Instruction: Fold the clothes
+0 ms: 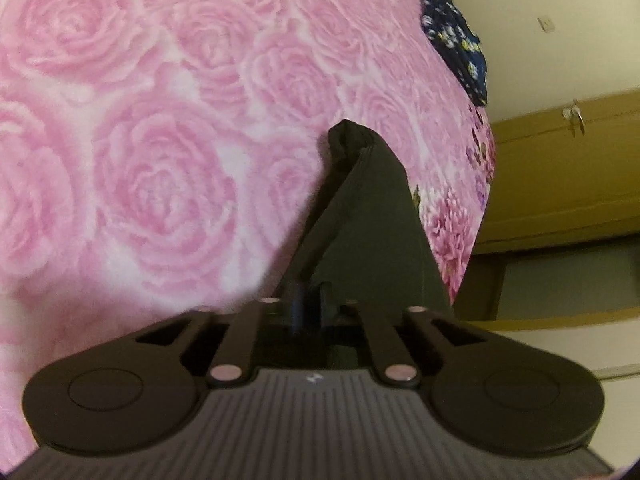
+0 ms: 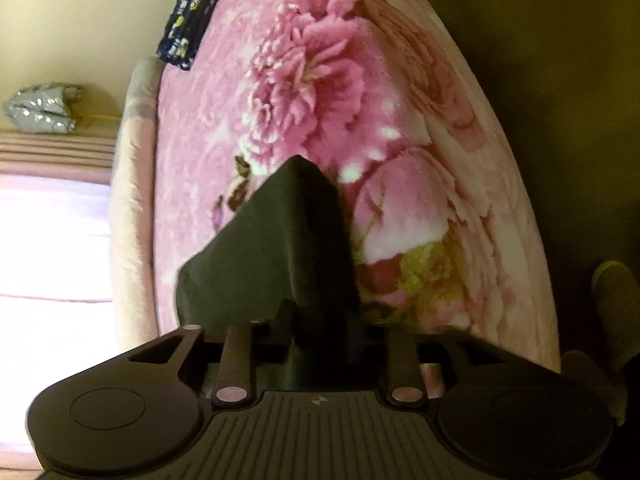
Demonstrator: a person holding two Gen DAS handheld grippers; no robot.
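A dark garment (image 1: 372, 208) lies folded on the pink rose blanket (image 1: 160, 160), narrowing to a bunched tip farthest from me. In the left wrist view my left gripper (image 1: 310, 300) sits at the garment's near end. Its two fingers (image 1: 298, 304) stand a narrow gap apart, and the cloth runs on just past them. The right wrist view shows the same dark garment (image 2: 280, 248) spread over my right gripper (image 2: 320, 332) on the flowered blanket (image 2: 320, 80). The cloth covers the right gripper's fingertips, so how the jaws stand is hidden.
A navy floral cloth (image 1: 456, 44) (image 2: 192, 12) lies at the bed's far edge. A brown wooden cabinet (image 1: 560, 168) stands beyond the bed. A silver bag (image 2: 44, 108) and a bright curtain (image 2: 52, 240) are on the left. A person's foot (image 2: 616, 304) is at lower right.
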